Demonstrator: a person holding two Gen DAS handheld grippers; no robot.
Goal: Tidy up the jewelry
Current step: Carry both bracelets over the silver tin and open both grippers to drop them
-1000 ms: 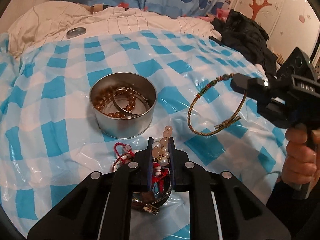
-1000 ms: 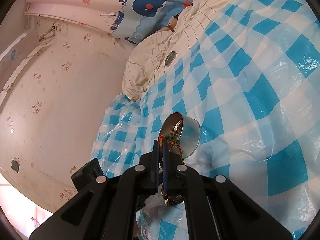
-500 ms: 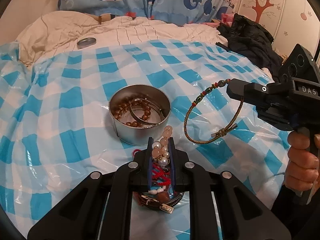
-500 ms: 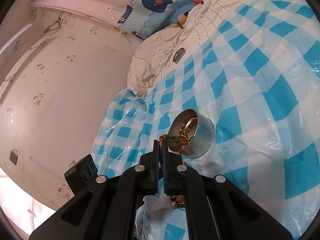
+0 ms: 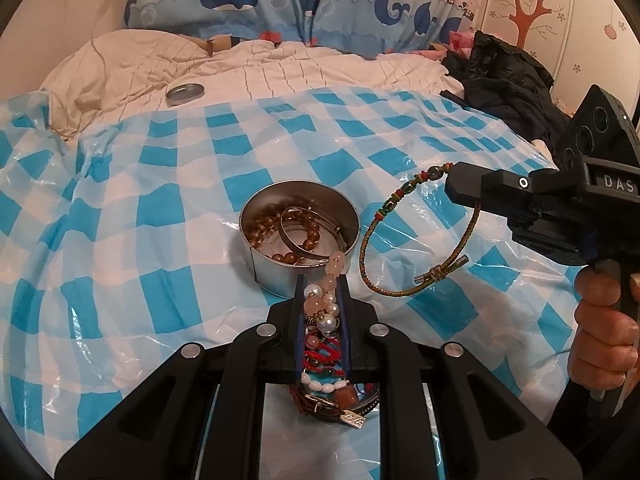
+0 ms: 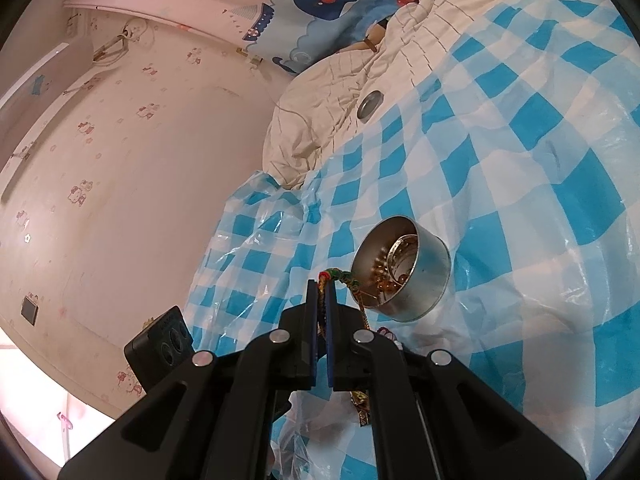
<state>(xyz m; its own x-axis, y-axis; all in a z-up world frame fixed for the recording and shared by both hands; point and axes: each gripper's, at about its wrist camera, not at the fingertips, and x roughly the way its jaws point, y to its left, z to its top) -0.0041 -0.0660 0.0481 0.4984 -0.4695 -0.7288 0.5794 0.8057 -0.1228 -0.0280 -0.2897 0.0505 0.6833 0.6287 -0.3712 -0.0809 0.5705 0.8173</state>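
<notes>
A round metal tin [image 5: 299,236] sits on the blue checked plastic sheet [image 5: 160,216]; it holds a brown bead bracelet [image 5: 280,258] and a silver bangle [image 5: 308,236]. My left gripper [image 5: 322,286] is shut on a pink and pearl bead bracelet [image 5: 325,296], just in front of the tin. More jewelry, red cord and a leather strap [image 5: 332,400], lies under it. My right gripper [image 5: 450,184] is shut on a green-gold cord bracelet [image 5: 384,216] that hangs in the air right of the tin. In the right wrist view the gripper [image 6: 322,280] holds the cord [image 6: 340,276] beside the tin [image 6: 424,276].
The tin's lid [image 5: 185,93] lies on the cream quilt [image 5: 280,72] at the back. A dark heap of clothes [image 5: 504,80] is at the back right. A whale-pattern curtain [image 5: 296,0] hangs behind the bed. A pink wall [image 6: 120,160] stands left in the right wrist view.
My left gripper has lifted with the pearl bracelet and come nearer the tin. My right gripper has carried the cord bracelet closer to the tin.
</notes>
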